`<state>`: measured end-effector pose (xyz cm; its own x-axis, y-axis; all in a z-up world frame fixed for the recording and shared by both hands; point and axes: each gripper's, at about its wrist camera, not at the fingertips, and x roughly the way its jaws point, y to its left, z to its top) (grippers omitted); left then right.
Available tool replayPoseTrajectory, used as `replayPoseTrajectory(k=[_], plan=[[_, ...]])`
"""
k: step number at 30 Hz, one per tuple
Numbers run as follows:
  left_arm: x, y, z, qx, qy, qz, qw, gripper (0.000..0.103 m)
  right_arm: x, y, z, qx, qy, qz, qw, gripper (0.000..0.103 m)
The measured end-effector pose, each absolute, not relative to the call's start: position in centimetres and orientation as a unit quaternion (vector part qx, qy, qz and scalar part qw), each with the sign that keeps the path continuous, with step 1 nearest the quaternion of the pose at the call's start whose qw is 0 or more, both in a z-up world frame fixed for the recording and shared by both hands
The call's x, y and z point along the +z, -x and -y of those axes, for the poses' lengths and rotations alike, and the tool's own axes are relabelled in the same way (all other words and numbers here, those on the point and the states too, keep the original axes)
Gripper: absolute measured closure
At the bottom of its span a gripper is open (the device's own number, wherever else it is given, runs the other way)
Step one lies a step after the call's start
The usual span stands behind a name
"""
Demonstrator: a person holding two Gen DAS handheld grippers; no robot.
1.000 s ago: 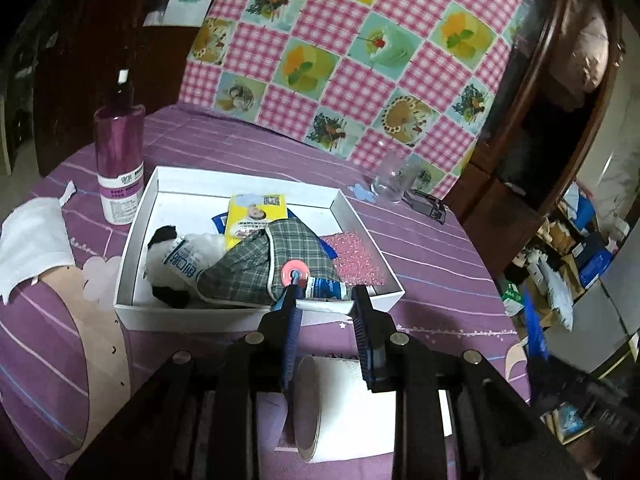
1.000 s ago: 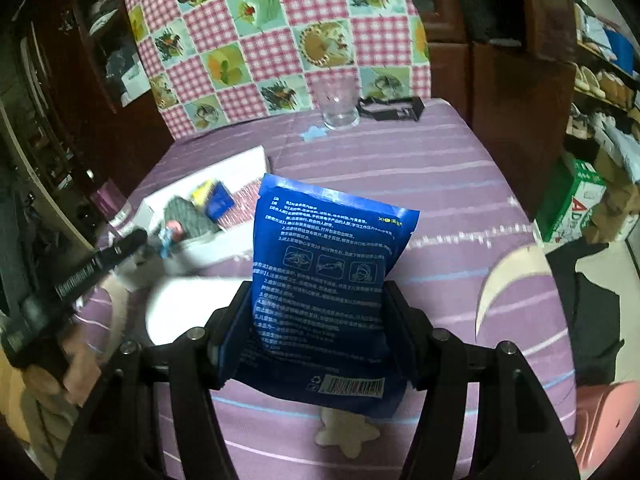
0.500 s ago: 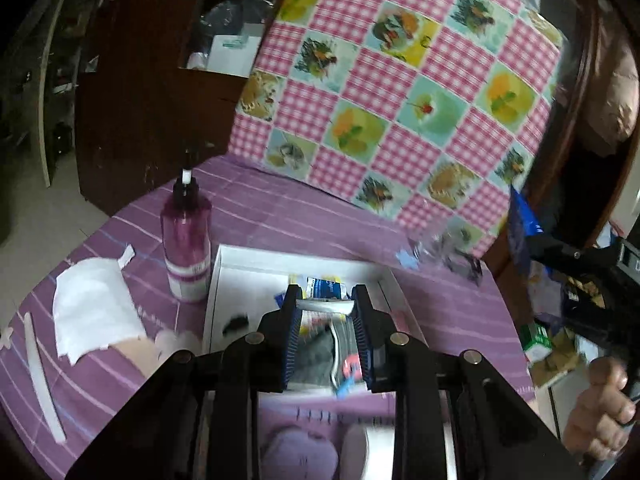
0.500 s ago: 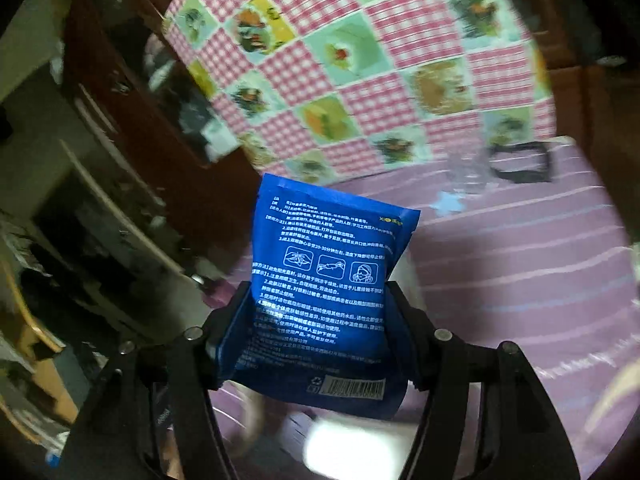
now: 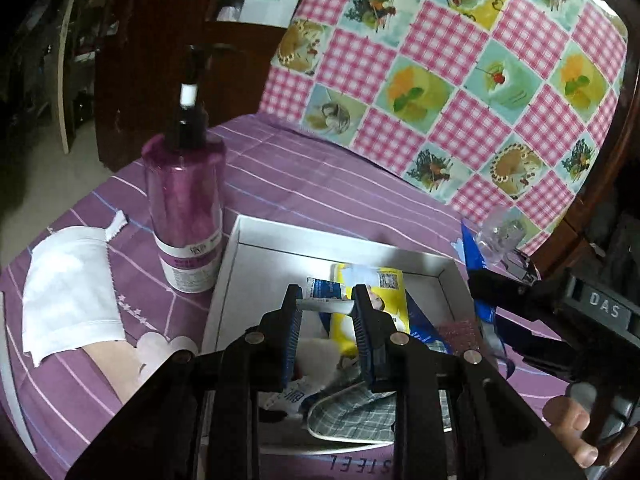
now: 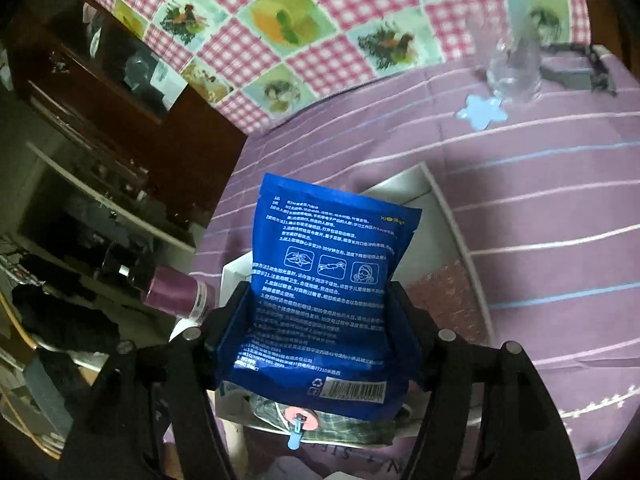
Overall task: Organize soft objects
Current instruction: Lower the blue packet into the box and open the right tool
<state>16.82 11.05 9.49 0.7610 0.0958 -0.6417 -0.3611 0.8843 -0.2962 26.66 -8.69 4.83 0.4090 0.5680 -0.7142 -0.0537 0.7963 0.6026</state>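
Blue sachet pkt [image 6: 332,304] is held upright in the R gripper [image 6: 320,312]; jaws are set fairly wide and closed against both side edges of the pkt, lower half pinched between them, top half standing free; pkt is carried above the white box [image 6: 448,216], not yet touching it.

L gripper [image 5: 326,312] is over the same box [image 5: 236,256]; fingers are part-open, with a thin white strip [image 5: 324,304] seen spanning the tips; whether it is gripped or merely lies behind cannot be told.

Box contents noted in L view: yellow pkt [image 5: 380,300], plaid fabric item [image 5: 352,416], white soft item [image 5: 320,360], pink glitter pouch [image 5: 460,332]; the plaid item [image 6: 340,428] is directly beneath the blue pkt in R view.

Outside the box: purple pump bottle [image 5: 184,216] just beside the L wall; white cloth [image 5: 68,288] further L on the purple striped tablecloth [image 5: 300,184]; clear glass [image 6: 512,64] well apart at the far edge.

Step judged: placement of blue pkt into box, approach stage. Next move calls for lowering onto free space beside the plaid item, then widening the jaws; L gripper is to be kept clear of the drop path.
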Motion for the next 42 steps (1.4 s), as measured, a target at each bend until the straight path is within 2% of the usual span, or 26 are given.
replayPoseTrajectory(k=[3,4,5,7,8,13,19,20,24,28,33,37,40,42], plan=[[9.1,-16.9,-11.1,0.125,0.204,-0.323,0.916,0.078,4.7,-26.5,8.7,0.191,-0.267,-0.506,0.798,0.014],[9.1,-16.9,-11.2,0.122,0.211,-0.321,0.915,0.072,4.8,-26.5,8.8,0.186,-0.271,-0.503,0.8,0.01],[9.1,-16.8,-11.3,0.121,0.214,-0.322,0.914,0.054,4.9,-26.3,9.0,0.187,-0.276,-0.496,0.802,0.009],[9.5,-16.4,-11.4,0.115,0.224,-0.31,0.917,0.032,5.3,-26.2,9.2,0.194,-0.281,-0.494,0.8,0.001],[9.8,-16.1,-11.4,0.112,0.227,-0.3,0.92,0.027,5.5,-26.2,9.4,0.199,-0.285,-0.494,0.797,0.0],[11.2,-15.6,-11.0,0.111,0.21,-0.288,0.928,0.025,6.8,-26.0,9.6,0.196,-0.259,-0.495,0.806,0.0],[11.4,-15.8,-10.8,0.102,0.203,-0.304,0.925,0.025,9.6,-23.6,11.5,0.189,-0.315,-0.373,0.852,0.0],[11.5,-15.7,-10.8,0.1,0.205,-0.303,0.925,0.025,9.6,-23.6,11.5,0.18,-0.317,-0.375,0.852,0.0],[11.7,-15.6,-10.7,0.105,0.201,-0.302,0.926,0.025,7.9,-25.4,9.2,0.176,-0.24,-0.464,0.834,0.001],[11.8,-15.6,-10.4,0.118,0.181,-0.313,0.925,0.025,7.1,-25.2,9.6,0.182,-0.291,-0.463,0.817,0.001],[12.2,-15.0,-10.1,0.113,0.185,-0.318,0.923,0.025,8.1,-24.9,9.8,0.166,-0.276,-0.462,0.827,0.001],[12.4,-13.4,-9.8,0.105,0.187,-0.32,0.923,0.025,9.0,-24.4,10.7,0.207,-0.324,-0.452,0.804,0.001],[12.1,-12.3,-9.6,0.109,0.184,-0.323,0.922,0.025,10.3,-24.0,10.1,0.156,-0.254,-0.444,0.845,0.001],[11.8,-11.6,-9.5,0.113,0.178,-0.325,0.922,0.025,10.4,-24.3,9.8,0.167,-0.241,-0.466,0.835,0.001]])
